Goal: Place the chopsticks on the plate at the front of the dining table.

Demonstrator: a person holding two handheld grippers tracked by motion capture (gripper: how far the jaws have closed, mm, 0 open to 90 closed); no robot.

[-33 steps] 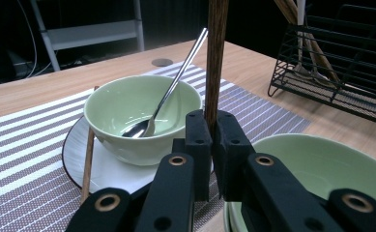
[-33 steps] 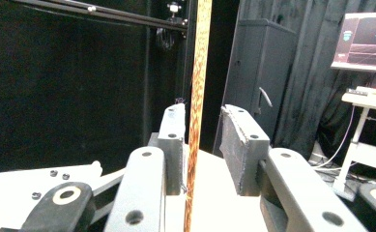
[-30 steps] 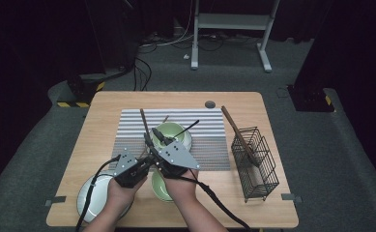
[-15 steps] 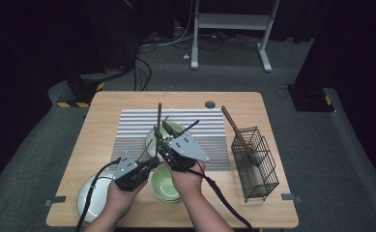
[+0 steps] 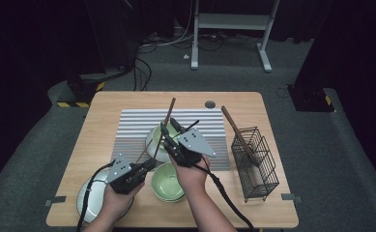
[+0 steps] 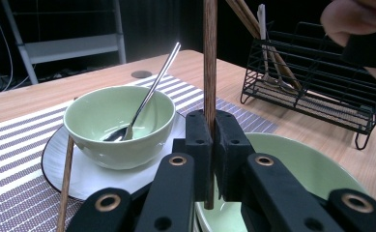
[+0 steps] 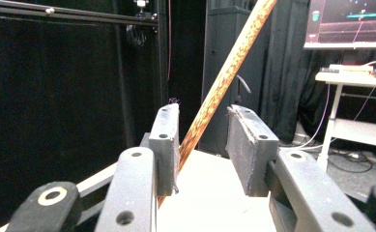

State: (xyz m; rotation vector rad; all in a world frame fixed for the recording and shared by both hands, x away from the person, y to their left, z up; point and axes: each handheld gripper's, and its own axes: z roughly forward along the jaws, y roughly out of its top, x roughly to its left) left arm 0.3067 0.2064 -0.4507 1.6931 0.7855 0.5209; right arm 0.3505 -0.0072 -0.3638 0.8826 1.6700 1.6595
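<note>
Handover in progress over the counter (image 5: 103, 104)! The left claw (image 6: 209, 145) clamps the chopstick (image 6: 209, 58) upright above the near green bowl (image 5: 167, 182), while the right claw (image 7: 202, 145) has just been opening, its pads now slack around the stick. Rack (image 5: 255, 162) next, likely.

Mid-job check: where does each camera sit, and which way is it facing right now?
High view: above the person's table edge, looking forward and down on the table; both forearms, left gripper and right gripper show.
Left gripper view: rides that gripper, faces the bowl and rack; its jaws clamp a chopstick.
Right gripper view: tilted up toward dark curtains; its jaws, just been opening, have a chopstick between them.
Shared: high and left gripper views both show the bowl and rack.
</note>
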